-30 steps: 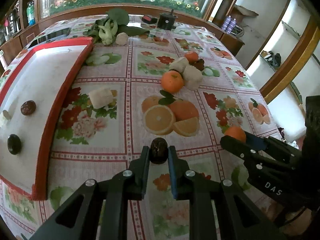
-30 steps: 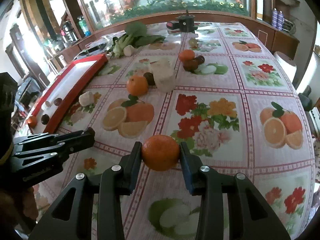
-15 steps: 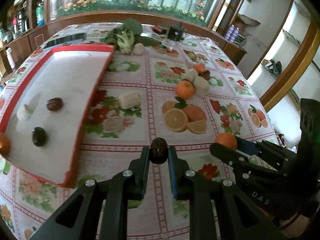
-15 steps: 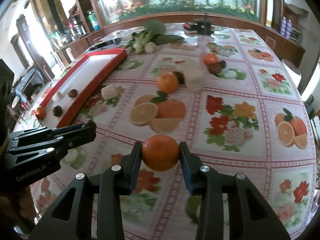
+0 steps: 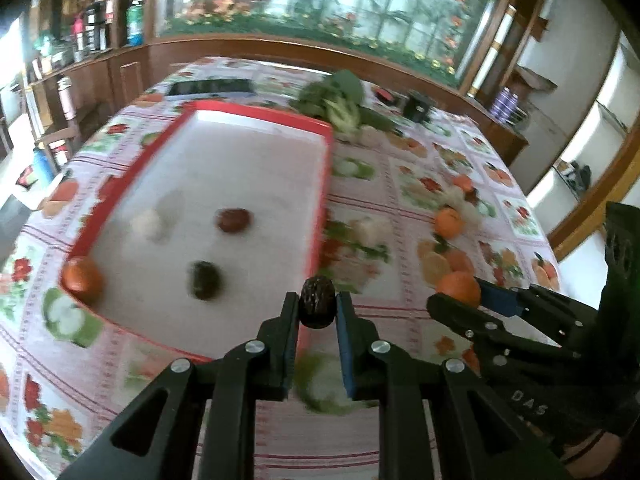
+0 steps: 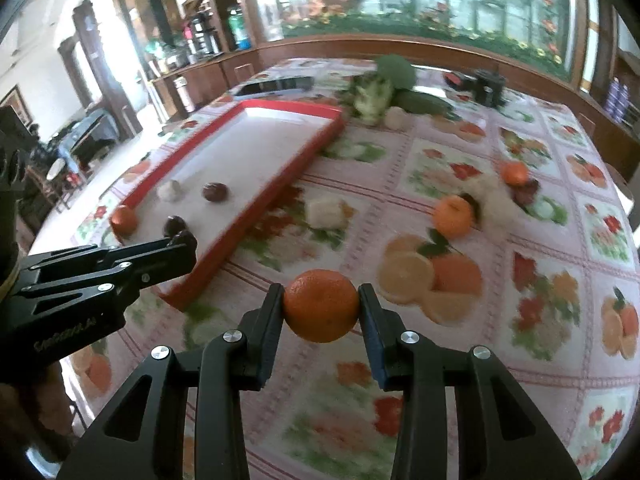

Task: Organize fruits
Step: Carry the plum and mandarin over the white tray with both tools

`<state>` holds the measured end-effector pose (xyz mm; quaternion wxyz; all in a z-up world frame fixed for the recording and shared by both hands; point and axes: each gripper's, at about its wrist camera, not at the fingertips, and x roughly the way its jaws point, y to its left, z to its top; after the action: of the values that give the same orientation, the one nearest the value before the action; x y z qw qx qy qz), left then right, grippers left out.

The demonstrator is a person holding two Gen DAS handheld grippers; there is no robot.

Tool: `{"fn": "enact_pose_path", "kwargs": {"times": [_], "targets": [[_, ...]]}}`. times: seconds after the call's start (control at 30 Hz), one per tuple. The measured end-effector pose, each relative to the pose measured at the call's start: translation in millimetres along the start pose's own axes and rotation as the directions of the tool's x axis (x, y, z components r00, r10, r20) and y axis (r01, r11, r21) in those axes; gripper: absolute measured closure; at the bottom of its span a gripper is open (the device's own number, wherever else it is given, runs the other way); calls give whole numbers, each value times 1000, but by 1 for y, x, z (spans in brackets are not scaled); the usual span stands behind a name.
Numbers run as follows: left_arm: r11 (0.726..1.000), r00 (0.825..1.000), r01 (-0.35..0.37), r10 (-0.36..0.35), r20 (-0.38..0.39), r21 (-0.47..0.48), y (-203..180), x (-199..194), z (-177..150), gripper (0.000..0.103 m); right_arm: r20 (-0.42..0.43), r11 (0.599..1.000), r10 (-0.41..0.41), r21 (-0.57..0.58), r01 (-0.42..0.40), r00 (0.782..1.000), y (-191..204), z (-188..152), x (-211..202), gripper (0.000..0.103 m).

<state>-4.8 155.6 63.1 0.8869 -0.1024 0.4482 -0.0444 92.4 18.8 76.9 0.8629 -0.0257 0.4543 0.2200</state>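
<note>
My left gripper (image 5: pixel 317 307) is shut on a dark wrinkled fruit (image 5: pixel 317 302), held above the near right corner of the red-rimmed white tray (image 5: pixel 224 120). My right gripper (image 6: pixel 321 306) is shut on an orange (image 6: pixel 321 305), above the tablecloth just right of the tray (image 6: pixel 316 136). In the right wrist view the left gripper (image 6: pixel 182 240) shows at the left, over the tray's near corner. The tray holds an orange (image 5: pixel 82 276), a dark fruit (image 5: pixel 205 280), a brown fruit (image 5: pixel 233 220) and a pale piece (image 5: pixel 150 222).
On the flowered tablecloth lie another orange (image 6: pixel 453 216), a pale chunk (image 6: pixel 326 212), a further orange (image 6: pixel 514 172) with dark fruits, and leafy greens (image 6: pixel 376 92) at the far end. A black box (image 6: pixel 486 88) stands beyond. Wooden cabinets ring the table.
Both grippers have swung left with their fruits, from over the printed oranges toward the tray. The tray now fills the middle of the left wrist view.
</note>
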Motion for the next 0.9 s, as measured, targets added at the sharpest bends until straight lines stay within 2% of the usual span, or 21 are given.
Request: {"fn": "enact_pose_path", "kwargs": {"times": [0.47, 0.9], "targets": [[987, 992, -127, 127, -2, -94, 80, -1, 12, 82, -20, 991, 84, -101, -85, 996, 62, 48, 45, 67], [984, 989, -141, 135, -52, -112, 100, 23, 15, 82, -109, 981, 110, -150, -125, 988, 86, 53, 94, 67]]}}
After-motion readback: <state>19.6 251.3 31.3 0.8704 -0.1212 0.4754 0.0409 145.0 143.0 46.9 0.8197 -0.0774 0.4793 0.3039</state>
